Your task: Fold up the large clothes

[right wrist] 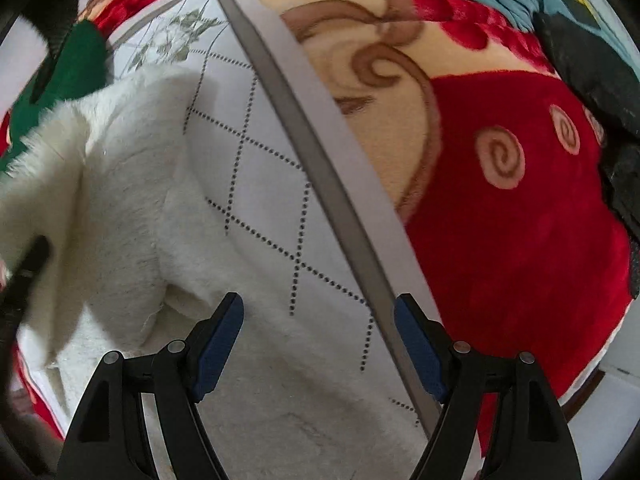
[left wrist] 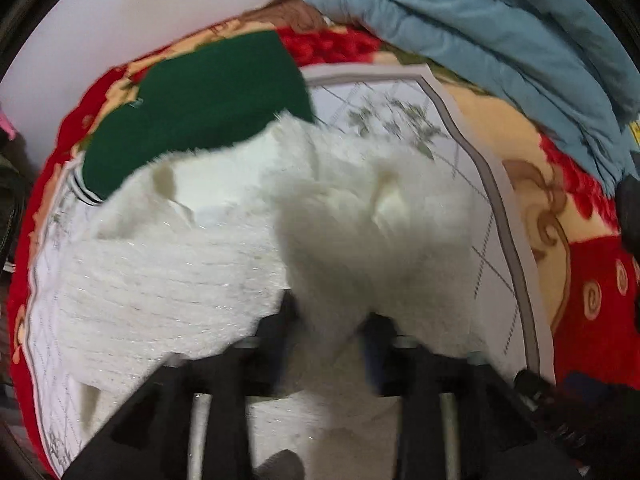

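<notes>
A fluffy white garment (left wrist: 200, 264) lies on a white mat with a grey border (left wrist: 492, 184). My left gripper (left wrist: 332, 320) is shut on a bunched fold of the white garment and holds it raised above the rest. In the right wrist view the white garment (right wrist: 128, 184) lies on the same mat (right wrist: 280, 184). My right gripper (right wrist: 318, 312) is open and empty, just above the garment's edge and the mat. The left gripper's dark finger (right wrist: 28, 260) shows at the left edge there.
A dark green garment (left wrist: 208, 100) lies at the mat's far left. A blue quilted jacket (left wrist: 500, 28) is piled at the back right. A red and cream floral blanket (right wrist: 500, 200) covers the surface under the mat. Dark cloth (right wrist: 592, 64) lies at the far right.
</notes>
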